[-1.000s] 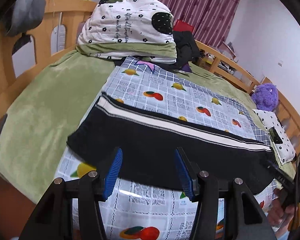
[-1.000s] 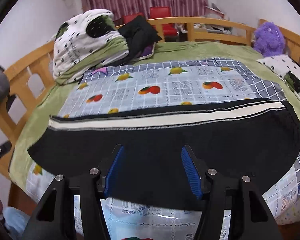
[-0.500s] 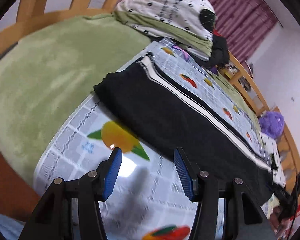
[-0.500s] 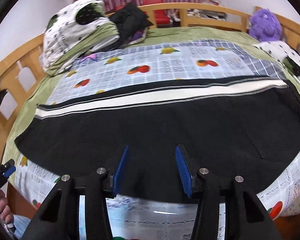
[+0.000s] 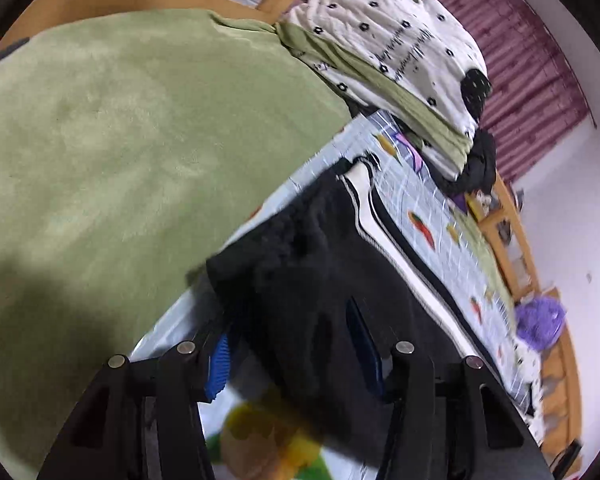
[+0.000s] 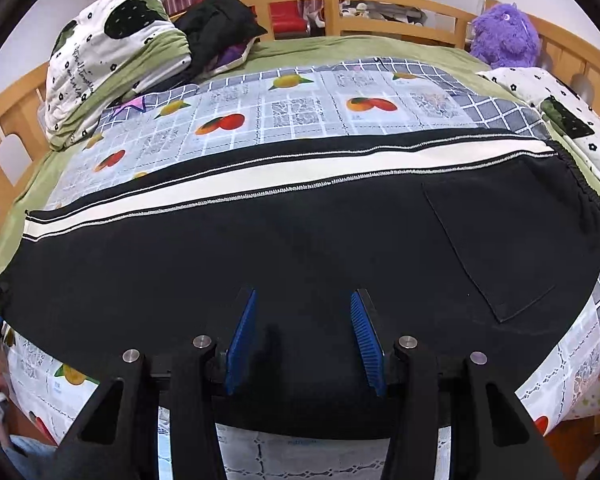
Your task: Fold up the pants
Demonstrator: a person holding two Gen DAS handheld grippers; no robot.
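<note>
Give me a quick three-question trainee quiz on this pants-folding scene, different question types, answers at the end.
1. True or false: the black pants with a white side stripe lie on a fruit-print checked sheet.
2. Which toy sits by the wooden bed rail? A) purple plush toy B) red truck
3. Fill in: the right gripper jaws stand ____ above the pants.

Key: 1 true; 2 A; 3 open

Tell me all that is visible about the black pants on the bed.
The pants are black knit-looking fabric with a white side stripe edged in thin pale lines and a patch pocket. They lie flat, lengthwise across a fruit-print cloth. The left gripper straddles one end, whose edge bunches between its jaws; the right gripper is over the near edge.
</note>
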